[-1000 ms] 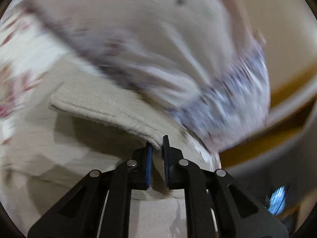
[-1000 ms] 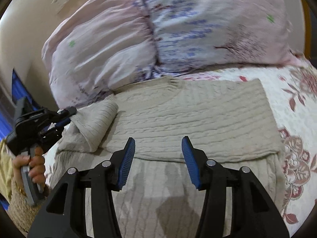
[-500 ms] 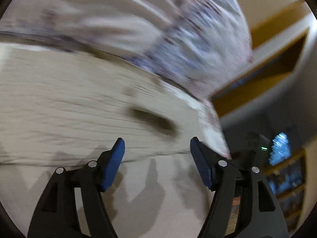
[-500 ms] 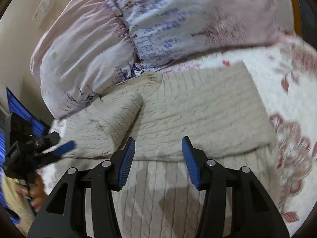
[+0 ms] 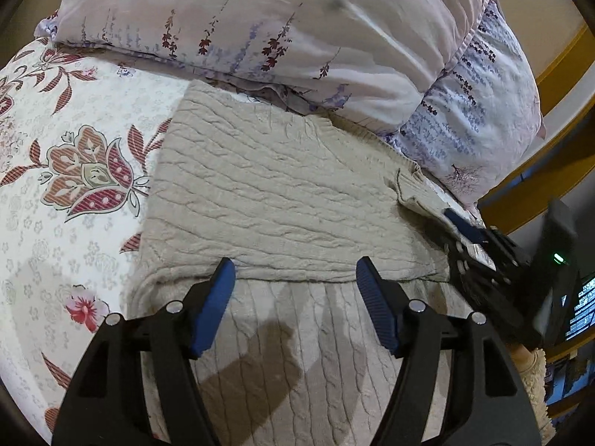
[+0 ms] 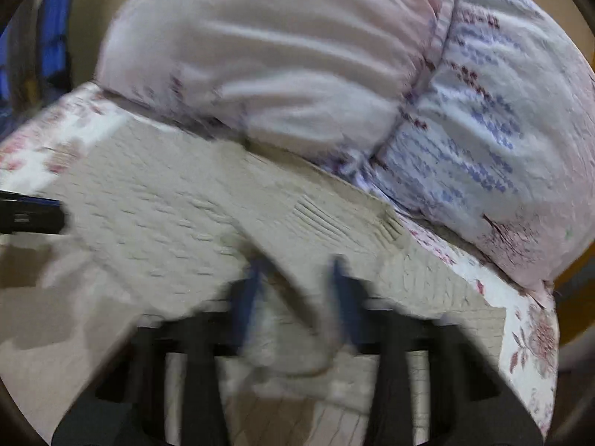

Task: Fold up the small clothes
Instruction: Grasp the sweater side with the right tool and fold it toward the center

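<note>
While a beige cable-knit sweater [image 5: 282, 193] lies folded flat on the floral quilt [image 5: 74, 163] below plump pillows [image 5: 297, 29], the left gripper [image 5: 293, 282] hovers spread; the blurred right gripper [image 6: 297, 271] straddles a sleeve fold, its grip unclear.

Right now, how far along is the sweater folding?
Partly done. The sweater lies on the bedspread against the pillow, its top part already doubled over the lower part along a crosswise fold. The left gripper hangs open over that fold, holding nothing. The right gripper is at the sleeve on the sweater's right edge; blur hides its grip. That sleeve and a final fold appear to remain.
</note>
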`<state>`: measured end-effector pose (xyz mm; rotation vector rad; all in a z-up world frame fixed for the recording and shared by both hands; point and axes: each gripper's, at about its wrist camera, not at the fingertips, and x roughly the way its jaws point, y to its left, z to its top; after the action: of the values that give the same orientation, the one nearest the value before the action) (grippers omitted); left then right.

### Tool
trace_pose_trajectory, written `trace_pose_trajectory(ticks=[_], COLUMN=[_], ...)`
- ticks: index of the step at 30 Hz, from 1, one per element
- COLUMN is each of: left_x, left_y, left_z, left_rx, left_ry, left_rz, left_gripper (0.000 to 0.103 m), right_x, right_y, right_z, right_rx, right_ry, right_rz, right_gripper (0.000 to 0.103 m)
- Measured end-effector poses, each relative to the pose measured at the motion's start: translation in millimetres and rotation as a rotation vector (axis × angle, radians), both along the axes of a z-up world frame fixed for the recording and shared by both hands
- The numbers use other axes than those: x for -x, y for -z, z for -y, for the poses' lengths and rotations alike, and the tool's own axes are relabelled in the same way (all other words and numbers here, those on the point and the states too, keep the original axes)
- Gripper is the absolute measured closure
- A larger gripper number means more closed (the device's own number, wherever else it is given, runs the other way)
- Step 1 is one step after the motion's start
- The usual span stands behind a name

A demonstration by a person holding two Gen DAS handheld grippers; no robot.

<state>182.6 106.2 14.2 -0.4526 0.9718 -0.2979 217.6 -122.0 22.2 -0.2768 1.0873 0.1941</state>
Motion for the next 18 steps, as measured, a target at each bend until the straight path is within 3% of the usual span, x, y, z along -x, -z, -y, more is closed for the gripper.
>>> trace_pose_trajectory(ticks=[4,6,7,10,12,14,16,18], left_x=[0.8,1.2,1.9,2.8,4.1,4.7,5.4,5.7], left_y=[0.8,1.9,2.3,2.8,2.4,2.0,1.9,2.0], left_z=[0.7,-1.5,-2.5,-2.4,-0.8,-0.3,-1.2,-2.2], left_rx=[0.013,0.027,0.035,0.045,0.040,0.040,0.049,0.062], left_ry=[0.005,0.006,0.007,0.014,0.018,0.019,0.018,0.017], left_rz=[0.011,0.012,0.013,0.020,0.023,0.022,0.009,0.001], left_gripper=[0.034,0.033,0.033,0.029,0.028,0.027,0.026,0.026], right_x=[6.0,18.9,25.7,44.5,55.9,63.9,65.7,61.9], right_y=[-24.1,-38.8,-38.8,-10.0,12.5,20.5,22.3,22.8], right_z=[53.3,97.7,115.7,156.7,174.6,185.9,194.3,201.4], right_rx=[-0.197,-0.365,-0.441,-0.635,-0.738,-0.838,-0.914,-0.936], right_ry=[0.239,0.409,0.472,0.600,0.672,0.721,0.751,0.776], right_rz=[0.056,0.078,0.063,-0.102,-0.209,-0.240,-0.245,-0.241], right_gripper=[0.096,0.096,0.096,0.096,0.089,0.087,0.073,0.072])
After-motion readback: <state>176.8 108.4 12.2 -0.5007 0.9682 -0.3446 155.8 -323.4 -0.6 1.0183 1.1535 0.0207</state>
